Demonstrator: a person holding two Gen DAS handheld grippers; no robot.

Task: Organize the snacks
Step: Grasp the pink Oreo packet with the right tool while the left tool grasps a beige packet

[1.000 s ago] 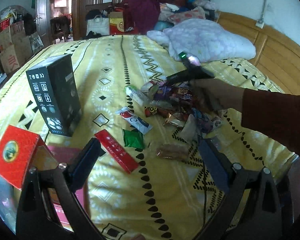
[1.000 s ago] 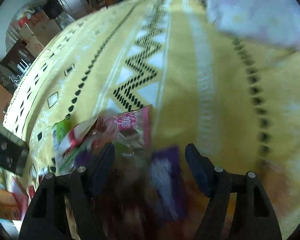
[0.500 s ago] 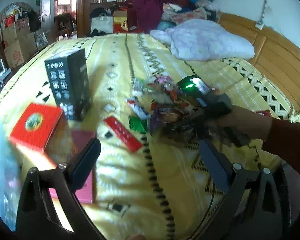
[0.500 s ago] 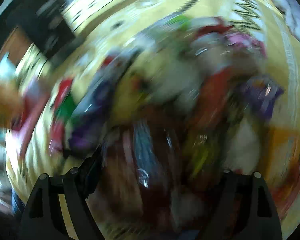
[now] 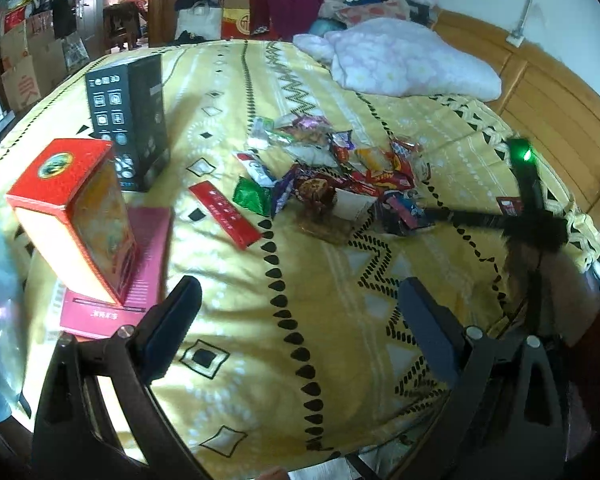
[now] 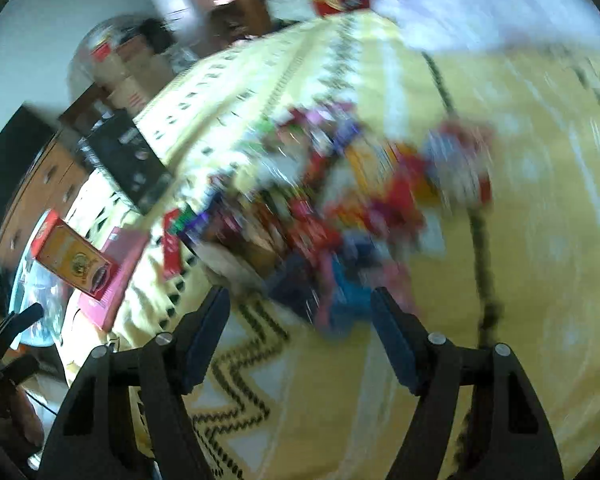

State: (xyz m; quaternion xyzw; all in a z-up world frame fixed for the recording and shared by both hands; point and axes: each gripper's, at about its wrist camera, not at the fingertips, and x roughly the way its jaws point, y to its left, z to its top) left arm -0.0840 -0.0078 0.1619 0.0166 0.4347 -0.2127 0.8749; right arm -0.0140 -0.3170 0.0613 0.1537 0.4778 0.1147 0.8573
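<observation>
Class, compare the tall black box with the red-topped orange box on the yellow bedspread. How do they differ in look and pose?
1. The tall black box is dark with white icons; the red-topped orange box has a red top bearing a round emblem and orange sides.
2. The black box stands straight on the bedspread; the orange box leans, resting on a flat pink box.
3. The black box is further from the camera.
Both are cardboard cartons, left of the snack pile.

Snack pile (image 5: 336, 176) mid-bed (image 5: 300, 300), two boxes (image 5: 130, 120) standing to its left, pillow (image 5: 408, 62) behind, flat packet (image 5: 225, 210) lying between boxes and pile.
</observation>
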